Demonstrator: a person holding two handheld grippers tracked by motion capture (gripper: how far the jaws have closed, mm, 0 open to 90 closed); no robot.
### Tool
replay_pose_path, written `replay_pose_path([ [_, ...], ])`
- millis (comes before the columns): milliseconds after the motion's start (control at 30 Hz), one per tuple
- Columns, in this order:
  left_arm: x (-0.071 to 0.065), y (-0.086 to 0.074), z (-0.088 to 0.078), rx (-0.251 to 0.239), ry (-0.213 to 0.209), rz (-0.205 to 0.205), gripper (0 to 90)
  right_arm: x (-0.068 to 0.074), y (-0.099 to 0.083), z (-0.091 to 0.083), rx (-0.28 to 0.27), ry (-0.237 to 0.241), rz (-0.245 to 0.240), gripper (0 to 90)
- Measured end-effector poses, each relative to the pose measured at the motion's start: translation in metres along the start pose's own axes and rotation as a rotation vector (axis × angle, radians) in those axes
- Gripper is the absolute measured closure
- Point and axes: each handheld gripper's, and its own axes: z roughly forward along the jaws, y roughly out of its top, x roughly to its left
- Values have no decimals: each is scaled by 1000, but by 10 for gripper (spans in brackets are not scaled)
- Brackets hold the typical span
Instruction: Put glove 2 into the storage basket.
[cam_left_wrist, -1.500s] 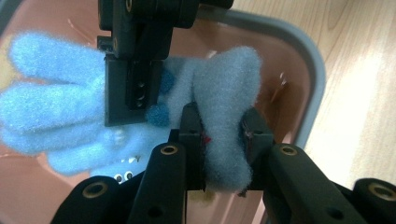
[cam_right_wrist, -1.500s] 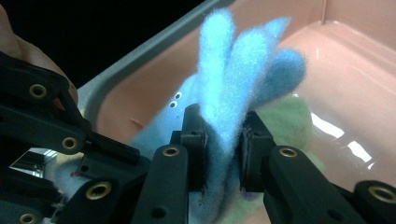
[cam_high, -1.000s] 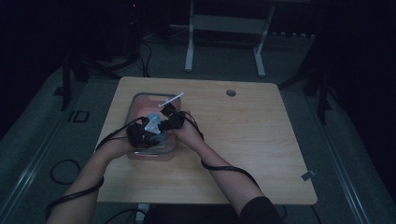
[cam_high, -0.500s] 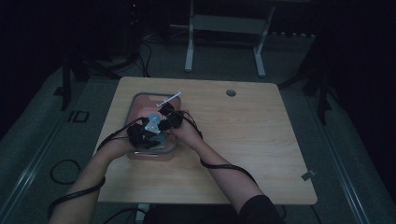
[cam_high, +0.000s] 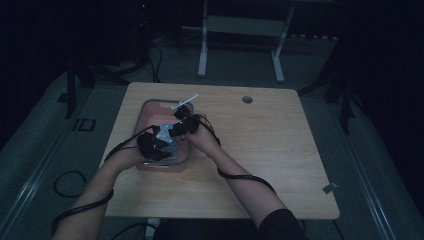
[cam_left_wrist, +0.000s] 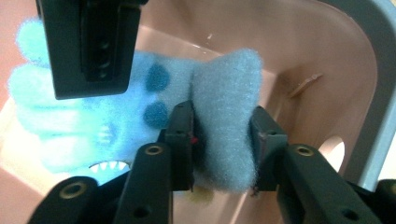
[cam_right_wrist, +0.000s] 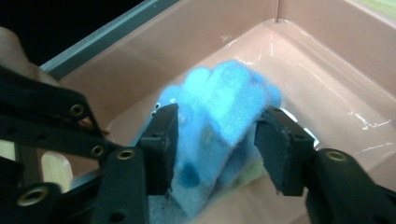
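Observation:
A light blue sponge (cam_left_wrist: 224, 93) with dark blue spots and a toothy mouth hangs inside a pink tub (cam_left_wrist: 303, 42) with a grey rim. My left gripper (cam_left_wrist: 223, 140) pinches one end of it. Its jaws have just been opening a little, but the pads still press the foam. My right gripper (cam_right_wrist: 217, 144) straddles the other end of the sponge (cam_right_wrist: 219, 102). Its jaws have just been opening, and the right pad stands clear of the foam. In the high view both grippers, left (cam_high: 152, 145) and right (cam_high: 184, 125), meet over the tub (cam_high: 150, 104).
The tub stands on the left half of a wooden table (cam_high: 260, 150). A thin white stick (cam_high: 185, 101) lies across the tub's far rim. A round hole (cam_high: 247, 99) is in the table near its far edge. Cables trail from both grippers.

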Motion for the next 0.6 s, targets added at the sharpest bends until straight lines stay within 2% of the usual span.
replay_pose_path([
  [133,1,-1,-2,-28,7,-47,557,1,0,-5,-4,2,-19,432],
  [200,2,-1,-4,-33,21,-63,463,0,-1,-9,-12,8,-16,399],
  [400,6,-2,-11,-74,50,-155,192,-4,-3,-18,-31,34,-23,270],
  [500,7,-3,-15,-87,65,-186,118,-5,-5,-20,-43,54,-23,209],
  [600,6,-2,-18,-116,74,-205,63,-5,-6,-23,-47,56,-32,196],
])
